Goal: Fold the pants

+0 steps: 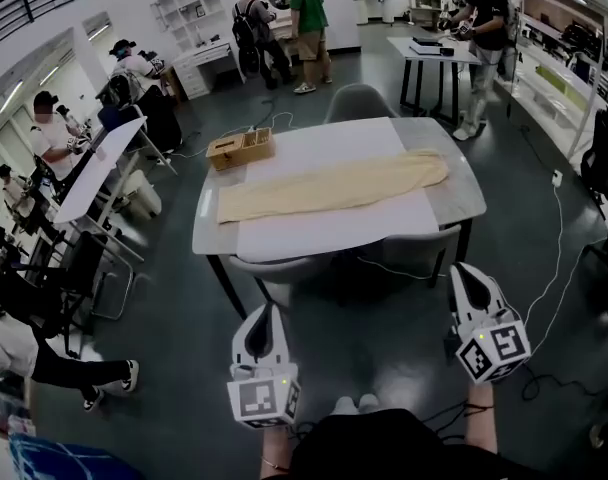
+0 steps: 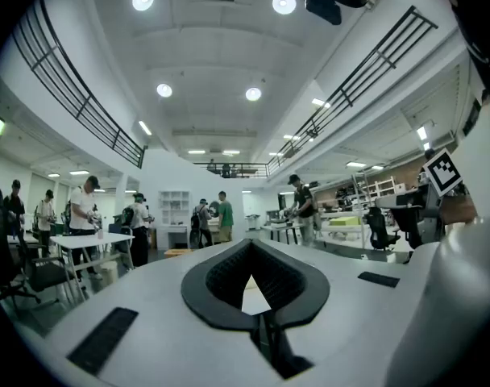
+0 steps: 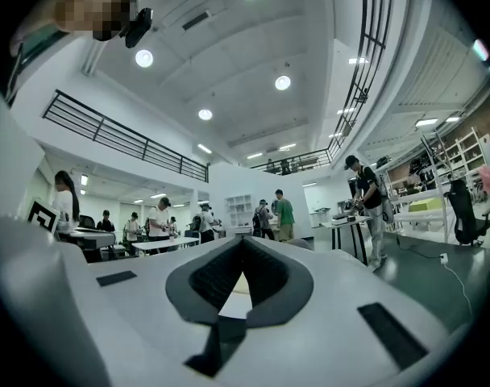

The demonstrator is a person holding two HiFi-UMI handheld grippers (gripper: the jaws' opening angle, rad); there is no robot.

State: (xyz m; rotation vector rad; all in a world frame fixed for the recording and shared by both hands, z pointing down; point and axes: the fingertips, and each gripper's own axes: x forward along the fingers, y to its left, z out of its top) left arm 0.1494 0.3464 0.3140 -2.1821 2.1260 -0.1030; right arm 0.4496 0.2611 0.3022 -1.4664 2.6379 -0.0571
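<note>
Grey surface (image 1: 466,196), white sheet (image 1: 324,230) over its middle. Cream pants (image 1: 334,183) lie flat on sheet, stretched full length left to right. Wooden box (image 1: 241,149) at far left corner, near pants' left end. Nearest camera, left tongs (image 1: 266,318) and right tongs (image 1: 470,280): tips together, nothing between, both well short of surface.
</note>
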